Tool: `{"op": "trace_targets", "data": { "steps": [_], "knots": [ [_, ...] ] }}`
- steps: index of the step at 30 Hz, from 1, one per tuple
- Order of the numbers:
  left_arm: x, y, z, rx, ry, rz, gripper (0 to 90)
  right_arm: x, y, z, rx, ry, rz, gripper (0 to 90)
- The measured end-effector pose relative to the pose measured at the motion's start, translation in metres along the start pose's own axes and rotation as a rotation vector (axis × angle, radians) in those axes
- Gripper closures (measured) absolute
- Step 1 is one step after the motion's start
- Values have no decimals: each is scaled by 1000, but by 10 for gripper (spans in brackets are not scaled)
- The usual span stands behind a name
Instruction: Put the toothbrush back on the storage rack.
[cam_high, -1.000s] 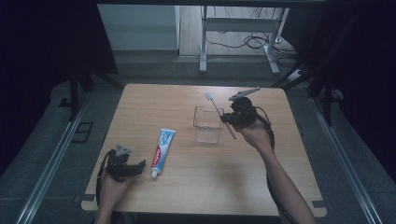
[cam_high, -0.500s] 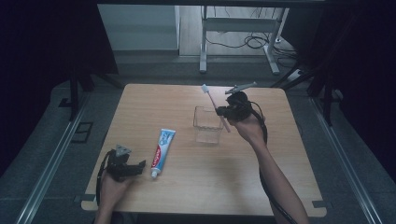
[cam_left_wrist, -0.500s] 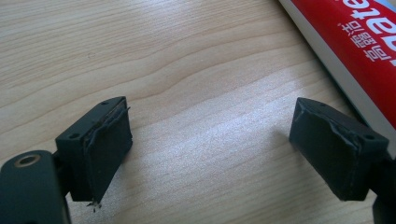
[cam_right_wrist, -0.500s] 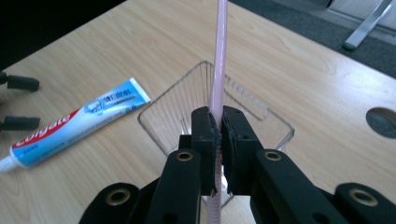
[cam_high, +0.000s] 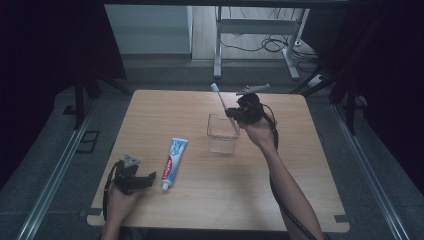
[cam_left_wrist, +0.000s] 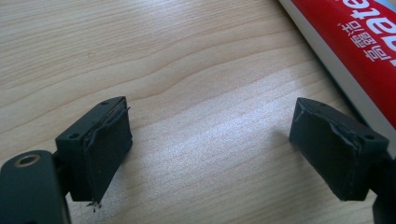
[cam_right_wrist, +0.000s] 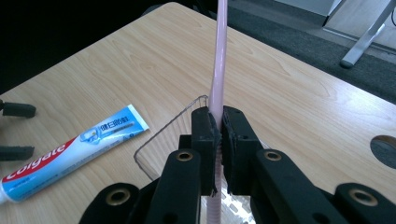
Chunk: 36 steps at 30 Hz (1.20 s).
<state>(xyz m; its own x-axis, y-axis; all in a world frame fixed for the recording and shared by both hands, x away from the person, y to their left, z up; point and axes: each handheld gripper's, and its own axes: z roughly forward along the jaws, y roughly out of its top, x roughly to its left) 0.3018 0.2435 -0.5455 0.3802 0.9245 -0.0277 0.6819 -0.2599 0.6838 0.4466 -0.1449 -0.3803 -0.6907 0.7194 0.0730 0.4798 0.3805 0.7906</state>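
Note:
A pink toothbrush (cam_high: 223, 106) with a pale head stands tilted above the clear square cup (cam_high: 223, 133), its lower end pointing into the cup's mouth. My right gripper (cam_high: 234, 114) is shut on its handle; the pink toothbrush (cam_right_wrist: 218, 70) rises from between the pressed jaws of the right gripper (cam_right_wrist: 218, 135), with the clear cup (cam_right_wrist: 163, 140) just beneath. A red, white and blue toothpaste tube (cam_high: 174, 157) lies flat left of the cup. My left gripper (cam_high: 141, 181) rests on the table by the tube's cap end, open; in the left gripper (cam_left_wrist: 210, 140) view, bare wood shows between the jaws, toothpaste tube (cam_left_wrist: 355, 51) beside the right one.
The wooden table (cam_high: 300, 165) has bare room on its right half and at its far left. A round hole (cam_right_wrist: 385, 148) sits in the tabletop near the right gripper. Metal desk legs and cables stand on the floor beyond the far edge.
My right hand has carried the toothbrush leftward, from the cup's right side to above the cup. The left gripper and the toothpaste tube have stayed where they were.

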Motion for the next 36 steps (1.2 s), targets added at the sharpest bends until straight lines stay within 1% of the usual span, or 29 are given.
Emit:
{"op": "trace_targets", "data": {
  "steps": [2,7,13,24,36],
  "knots": [
    [0,0,0,0,-1,0,127,-1,0,4,-4,0,-4,838],
    [0,0,0,0,-1,0,127,-3,-4,13,-15,-9,4,837],
    [0,0,0,0,0,1,127,-5,-10,24,-7,-17,7,837],
    [0,0,0,0,-1,0,127,-6,-24,40,26,-20,5,837],
    [0,0,0,0,-1,-1,128,-8,-38,54,63,-18,17,836]
  ]
}}
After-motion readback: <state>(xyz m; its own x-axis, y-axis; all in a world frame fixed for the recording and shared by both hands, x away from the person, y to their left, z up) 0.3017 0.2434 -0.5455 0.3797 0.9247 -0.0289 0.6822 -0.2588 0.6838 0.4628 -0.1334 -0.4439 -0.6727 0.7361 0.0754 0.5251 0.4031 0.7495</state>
